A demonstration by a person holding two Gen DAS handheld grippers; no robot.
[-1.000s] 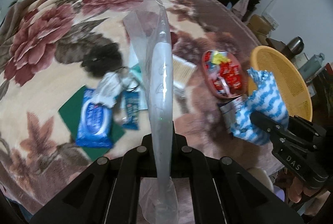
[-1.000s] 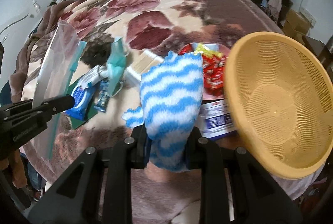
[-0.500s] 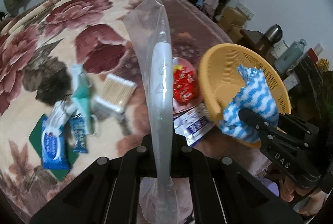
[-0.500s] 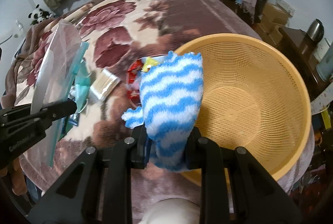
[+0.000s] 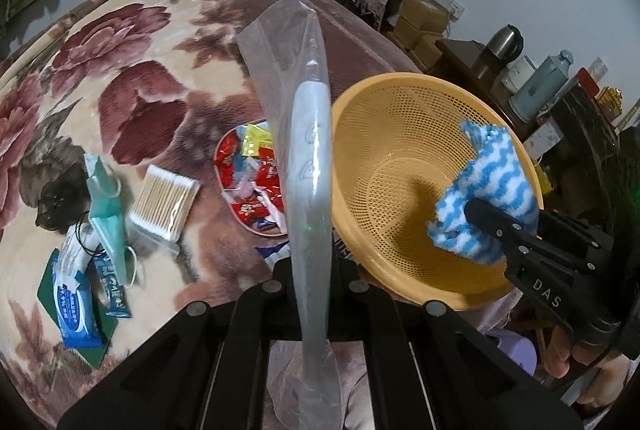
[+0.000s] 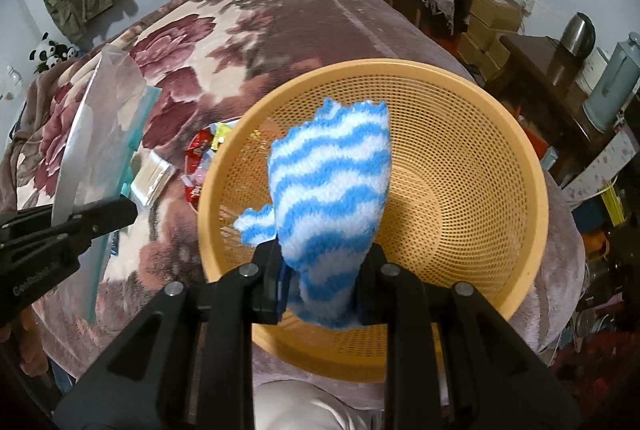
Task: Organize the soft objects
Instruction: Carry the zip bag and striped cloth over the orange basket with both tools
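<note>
The right gripper (image 6: 322,270) is closed on a fluffy blue-and-white striped sock (image 6: 332,198); its lower end is squeezed between the two fingers and the rest stands up in front of them. The sock hangs over the inside of an orange mesh basket (image 6: 480,150) — from the left wrist view it is above the basket's near wall, not touching the bottom as far as I can see. The left gripper (image 5: 312,270) is closed on a clear plastic bag (image 5: 308,134), which rises upright between its fingers, just left of the basket. The basket sits at the edge of a flowered blanket (image 5: 132,78). On the blanket lie a red tray of sweets (image 5: 250,182), a pack of cotton swabs (image 5: 164,196), a green face mask (image 5: 106,206) and a blue pack of wipes (image 5: 74,306).
</note>
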